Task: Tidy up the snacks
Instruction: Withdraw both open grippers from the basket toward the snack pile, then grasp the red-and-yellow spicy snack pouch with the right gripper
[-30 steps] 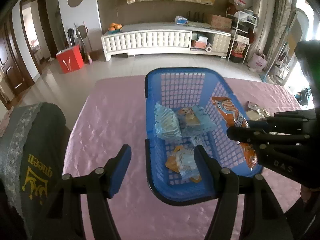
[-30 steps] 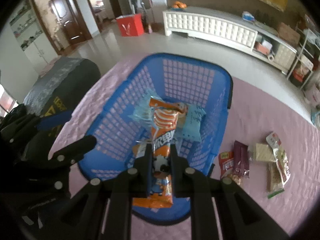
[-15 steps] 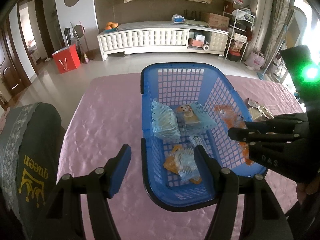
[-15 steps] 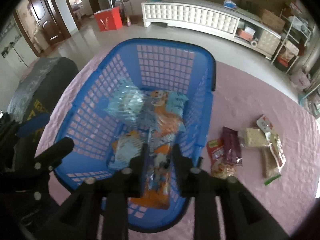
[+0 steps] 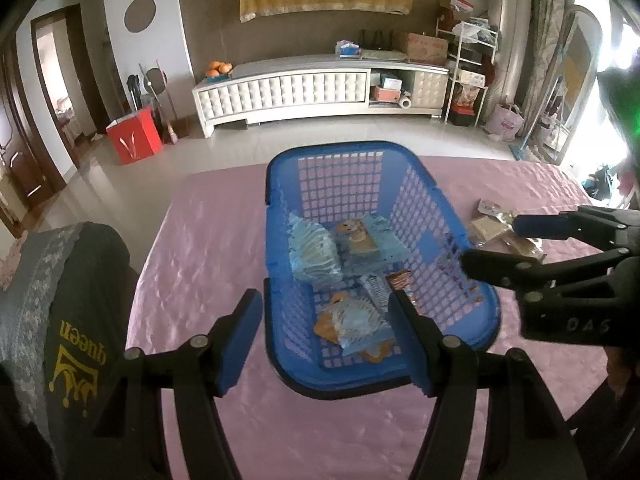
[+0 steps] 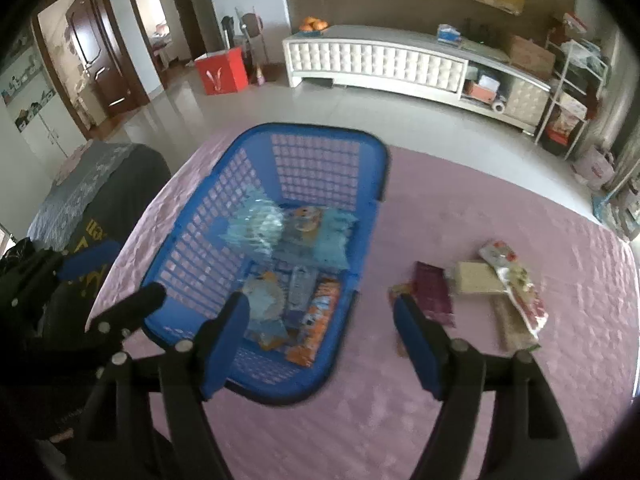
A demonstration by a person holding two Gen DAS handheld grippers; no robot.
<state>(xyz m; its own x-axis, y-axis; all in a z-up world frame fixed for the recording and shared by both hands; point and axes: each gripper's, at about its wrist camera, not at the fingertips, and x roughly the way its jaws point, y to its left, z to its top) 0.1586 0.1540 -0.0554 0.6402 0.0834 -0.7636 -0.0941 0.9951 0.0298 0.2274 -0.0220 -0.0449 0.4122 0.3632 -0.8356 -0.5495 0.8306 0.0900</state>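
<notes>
- Your right tongs (image 6: 320, 344) are opening, with nothing between them.
- Your left tongs (image 5: 328, 340) sit half open and empty.
- The orange crinkly snack packet (image 6: 316, 320) lies in the blue plastic basket (image 6: 332, 140).
- The dark red shiny wrapper (image 6: 432, 292) on the pink counter (image 6: 400, 420) looks light and slippery; pinch its middle.

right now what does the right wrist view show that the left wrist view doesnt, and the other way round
Only the right wrist view shows the orange snack pack lying whole in the basket, and the loose snacks in full: the maroon packet, the beige bar and the floral packet. Only the left wrist view shows the right gripper from outside, jaws opening with nothing between them. Both share the blue basket, the light blue packs inside, the pink tablecloth and the white cabinet.
</notes>
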